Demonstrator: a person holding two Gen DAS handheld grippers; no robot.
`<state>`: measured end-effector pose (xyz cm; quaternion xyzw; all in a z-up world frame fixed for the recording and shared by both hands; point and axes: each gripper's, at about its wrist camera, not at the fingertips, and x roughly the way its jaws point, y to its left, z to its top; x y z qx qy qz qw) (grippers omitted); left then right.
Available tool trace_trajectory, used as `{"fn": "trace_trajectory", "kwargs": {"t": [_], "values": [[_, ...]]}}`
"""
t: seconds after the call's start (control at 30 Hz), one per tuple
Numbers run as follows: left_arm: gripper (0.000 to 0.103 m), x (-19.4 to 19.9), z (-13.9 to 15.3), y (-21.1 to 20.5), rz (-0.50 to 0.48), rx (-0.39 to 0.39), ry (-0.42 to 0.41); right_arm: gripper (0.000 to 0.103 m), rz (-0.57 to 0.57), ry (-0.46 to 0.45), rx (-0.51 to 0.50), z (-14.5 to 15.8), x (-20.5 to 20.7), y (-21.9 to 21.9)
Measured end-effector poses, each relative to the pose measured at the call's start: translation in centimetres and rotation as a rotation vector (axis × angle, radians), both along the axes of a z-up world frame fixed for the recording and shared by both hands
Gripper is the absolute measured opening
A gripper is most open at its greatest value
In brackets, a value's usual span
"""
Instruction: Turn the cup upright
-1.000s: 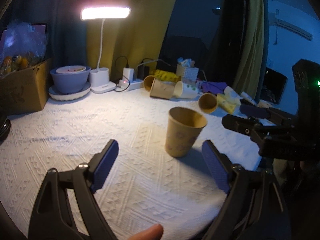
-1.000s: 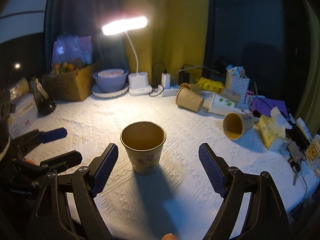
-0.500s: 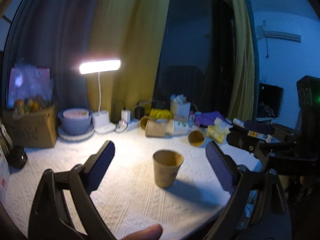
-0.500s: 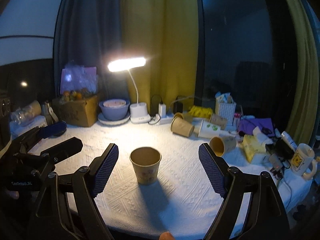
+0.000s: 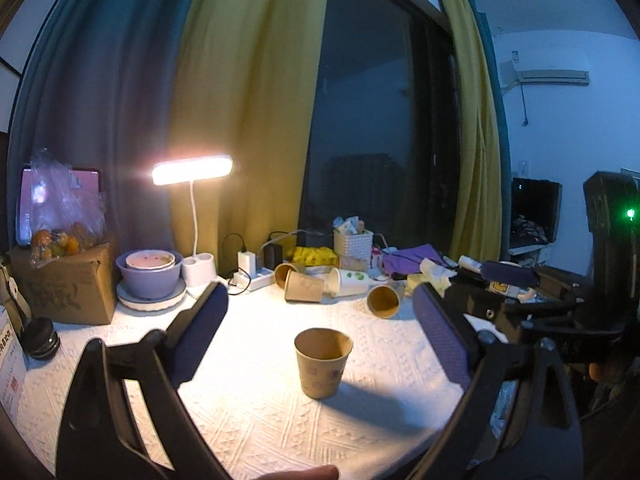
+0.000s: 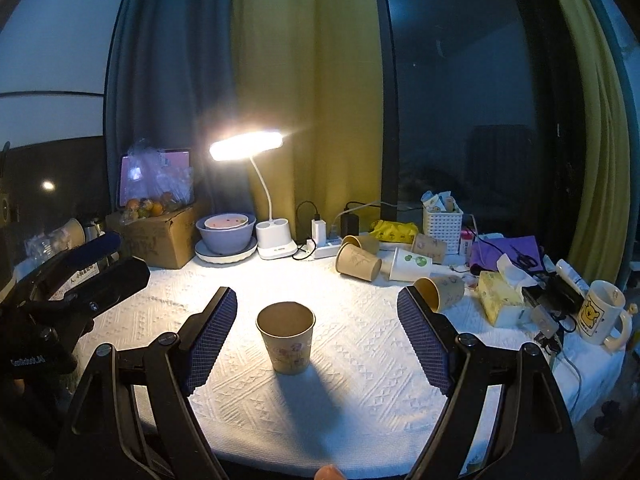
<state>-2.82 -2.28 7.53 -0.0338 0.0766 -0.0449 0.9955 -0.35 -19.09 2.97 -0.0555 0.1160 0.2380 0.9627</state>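
The cup [image 5: 323,362] [image 6: 285,336] stands upright on the white cloth [image 5: 248,412] [image 6: 360,380], mouth up, near the table's front edge and in the middle of both views. It is a tan paper cup, wider at the rim than at the base, with faint purplish flower prints on its wall; its inside is plain brown and looks empty. The lamp [image 5: 192,168] [image 6: 247,145] behind it throws its shadow forward toward the cameras. Nothing touches the cup. The left gripper [image 5: 320,338] is spread wide with nothing between its blue pads, and the cup sits beyond the tips, roughly centred in the gap. The right gripper [image 6: 316,330] is likewise wide apart and holds nothing; here the cup lies closer to the left pad than the right, apart from both. Each gripper shows at the edge of the other's view: the right one at the right of the left view, the left one at the left of the right view. Farther back, several other paper cups [image 5: 304,286] [image 6: 357,261] lie on their sides near a power strip [image 6: 324,249], well apart from the upright one.
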Motion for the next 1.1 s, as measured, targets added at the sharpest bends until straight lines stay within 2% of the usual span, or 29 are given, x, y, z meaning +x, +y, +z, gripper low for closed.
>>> {"fn": "trace_trajectory", "kwargs": {"t": [0.3,1.1], "values": [[0.094,-0.37,0.19,0.35,0.002,-0.002,-0.022,0.085,-0.003,-0.01,-0.003,0.21,-0.2,-0.08],[0.094,-0.54,0.11,0.11,0.0,-0.005,-0.019,0.085,-0.001,-0.006,-0.006,0.37,-0.28,0.07]]}}
